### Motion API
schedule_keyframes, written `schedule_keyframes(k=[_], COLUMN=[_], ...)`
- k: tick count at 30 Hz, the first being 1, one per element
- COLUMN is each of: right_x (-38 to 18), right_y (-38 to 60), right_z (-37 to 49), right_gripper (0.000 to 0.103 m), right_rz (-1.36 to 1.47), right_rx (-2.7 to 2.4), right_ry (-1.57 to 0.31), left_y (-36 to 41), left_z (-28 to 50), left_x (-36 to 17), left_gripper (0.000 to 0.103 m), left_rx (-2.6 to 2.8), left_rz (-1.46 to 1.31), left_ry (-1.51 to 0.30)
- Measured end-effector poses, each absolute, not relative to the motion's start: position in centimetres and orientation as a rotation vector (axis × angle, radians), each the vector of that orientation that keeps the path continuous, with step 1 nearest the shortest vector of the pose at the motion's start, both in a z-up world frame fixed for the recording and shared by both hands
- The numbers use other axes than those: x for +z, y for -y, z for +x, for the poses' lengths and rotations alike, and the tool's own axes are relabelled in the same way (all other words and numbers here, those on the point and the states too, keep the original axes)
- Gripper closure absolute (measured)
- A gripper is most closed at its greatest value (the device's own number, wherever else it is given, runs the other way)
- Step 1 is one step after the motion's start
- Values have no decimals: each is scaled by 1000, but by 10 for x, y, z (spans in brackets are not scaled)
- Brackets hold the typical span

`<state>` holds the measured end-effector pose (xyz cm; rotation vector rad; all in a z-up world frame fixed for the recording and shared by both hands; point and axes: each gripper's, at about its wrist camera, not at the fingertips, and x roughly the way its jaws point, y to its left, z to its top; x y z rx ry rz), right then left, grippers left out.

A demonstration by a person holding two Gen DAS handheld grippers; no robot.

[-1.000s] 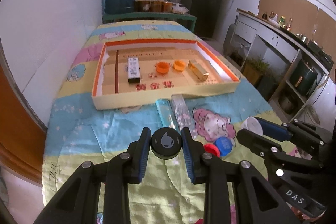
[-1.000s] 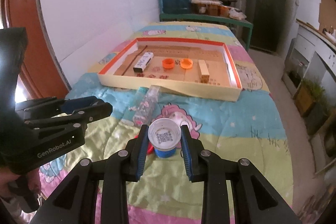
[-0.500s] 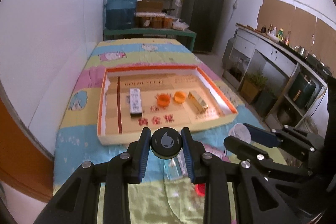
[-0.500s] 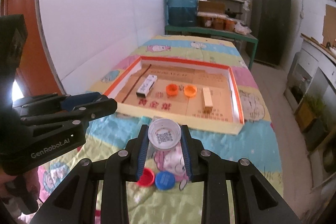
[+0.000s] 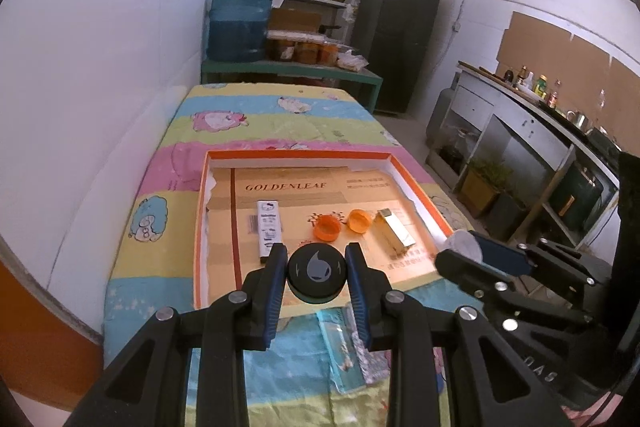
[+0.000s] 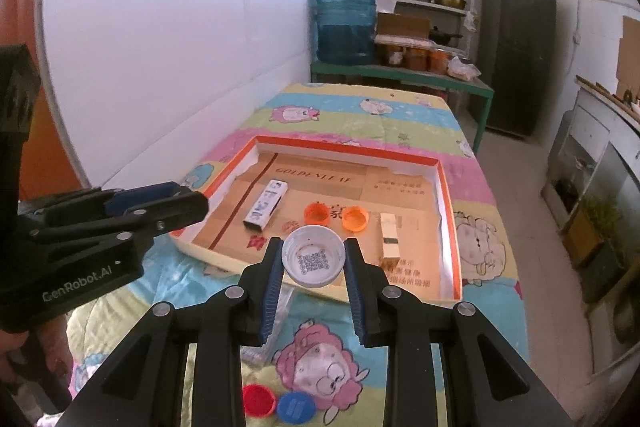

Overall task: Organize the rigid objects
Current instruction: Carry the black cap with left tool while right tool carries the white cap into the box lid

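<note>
My left gripper (image 5: 317,277) is shut on a black cap (image 5: 317,274) and holds it above the near edge of the orange-rimmed cardboard tray (image 5: 202,211). My right gripper (image 6: 313,263) is shut on a white cap (image 6: 313,261) with a QR code inside, held above the tray's near edge (image 6: 224,255). In the tray lie a white box (image 5: 267,226), two orange caps (image 5: 327,228) (image 5: 359,221) and a gold box (image 5: 394,235). A red cap (image 6: 259,399) and a blue cap (image 6: 296,407) lie on the bedsheet near me.
Clear plastic packets (image 5: 352,351) lie on the cartoon bedsheet before the tray. A white wall runs along the left. A blue water jug (image 5: 239,21), shelves and a dark fridge (image 5: 394,35) stand behind the table. A counter (image 5: 540,131) is at the right.
Both grippers have risen and moved forward with their caps, from above the bedsheet to above the tray's near edge. The red and blue caps stayed on the sheet.
</note>
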<state>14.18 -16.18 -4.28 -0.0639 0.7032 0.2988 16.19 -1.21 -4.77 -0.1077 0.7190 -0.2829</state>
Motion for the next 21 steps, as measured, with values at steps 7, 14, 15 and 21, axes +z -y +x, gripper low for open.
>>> schedule_keyframes(k=[7, 14, 15, 21], right_x=[-58, -76, -78, -98], right_y=[171, 171, 171, 172], right_z=[170, 195, 197, 214], right_gripper=[73, 73, 73, 73], right_rz=[-47, -37, -36, -25], right_rx=[295, 309, 311, 321], right_ry=[-744, -779, -783, -825], left_y=[10, 17, 19, 31], left_z=[190, 213, 216, 231], left_x=[-67, -84, -87, -101], left_gripper=[73, 73, 73, 73], left_rx=[-272, -282, -286, -305], left_rz=[-128, -130, -130, -121], left_ry=[-767, -807, -814, -847])
